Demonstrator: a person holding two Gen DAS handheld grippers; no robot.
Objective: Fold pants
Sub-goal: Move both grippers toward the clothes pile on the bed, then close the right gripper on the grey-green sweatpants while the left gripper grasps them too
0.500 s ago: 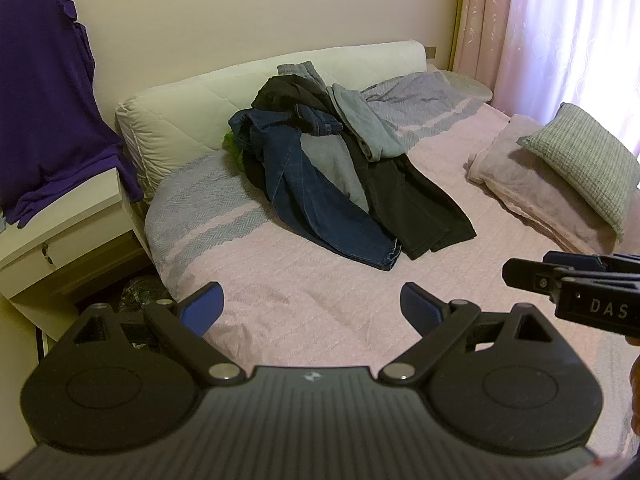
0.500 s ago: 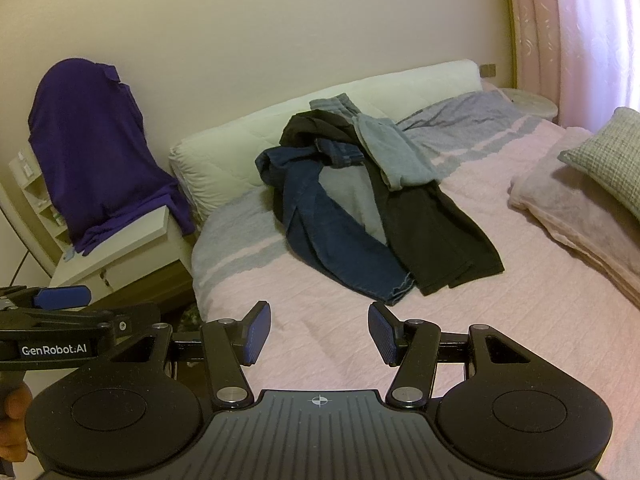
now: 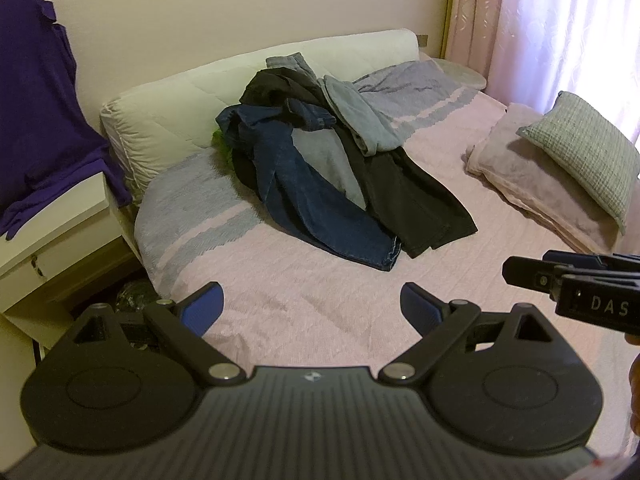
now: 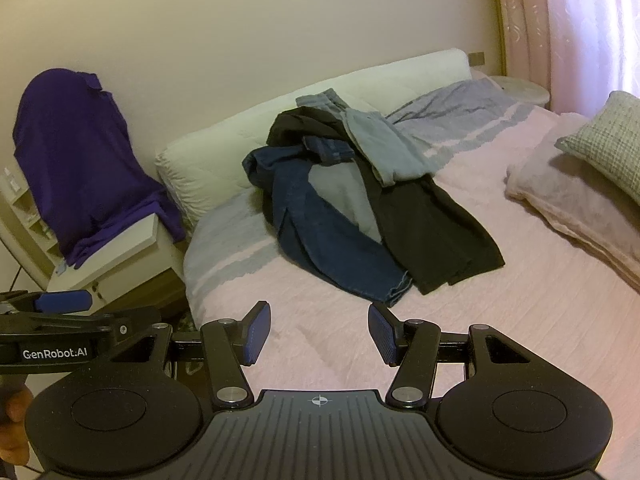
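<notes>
A heap of pants lies on the pink bed: dark blue jeans (image 3: pixel 320 212) (image 4: pixel 332 240) in front, black pants (image 3: pixel 412 196) (image 4: pixel 436 232) to their right, grey pants (image 3: pixel 352 116) (image 4: pixel 380 144) on top toward the headboard. My left gripper (image 3: pixel 312 306) hangs open above the bed's near part, well short of the heap, nothing between its blue pads. My right gripper (image 4: pixel 318 334) is open too, less wide, also short of the jeans' hem. Each gripper shows at the edge of the other's view.
A white headboard cushion (image 3: pixel 240 80) backs the bed. A purple shirt (image 3: pixel 36 120) drapes over a white nightstand (image 3: pixel 60 224) at left. A folded pink blanket (image 3: pixel 532 176) and a checked green pillow (image 3: pixel 584 152) lie at right, by a pink curtain (image 3: pixel 560 20).
Both views have shifted only slightly; the pile has not moved and both grippers stay open as before.
</notes>
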